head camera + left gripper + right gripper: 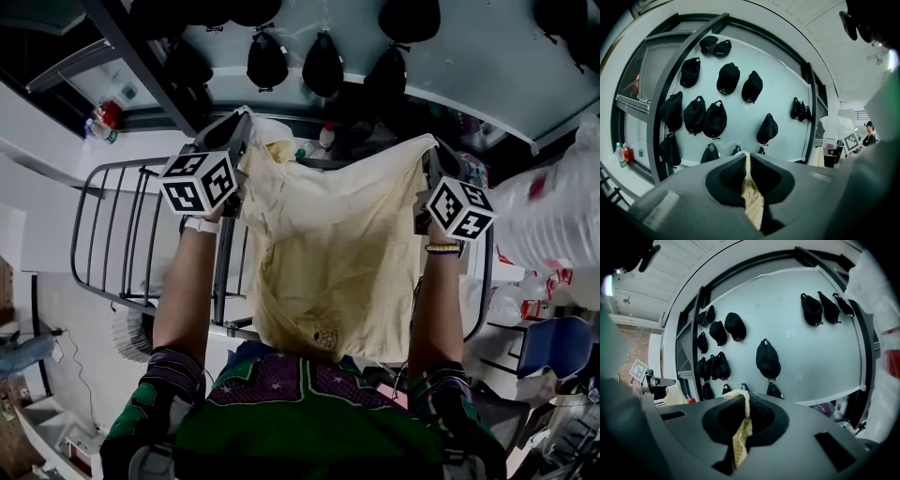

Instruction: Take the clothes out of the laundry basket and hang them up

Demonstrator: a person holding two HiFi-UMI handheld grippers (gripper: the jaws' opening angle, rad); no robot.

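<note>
The pale yellow garment (328, 253) hangs in the centre of the head view, spread wide and clear of any basket. Its top edge runs left to right across the frame, and the body of the cloth falls toward the lower centre.

Each upper corner is held by one tool.
- The left gripper (240, 127) is at the upper-left corner. In the left gripper view its jaws are pressed together on a thin fold of the cloth (752, 201).
- The right gripper (433, 155) is at the upper-right corner. In the right gripper view its jaws pinch a similar strip (739, 441).

Both grippers sit at nearly the same height, so the top edge is close to level and lightly taut.

The metal drying rack (122, 234) lies behind and below the cloth. Its bars show at centre left, and a curved end rail shows at the lower right. The left gripper is nearer to the exposed bars.

Judgement: the coming move turns on keeping the stretched edge across a bar, so that the cloth drapes over it.

Black caps (323, 64) hang on the wall at the top of the frame.
</note>
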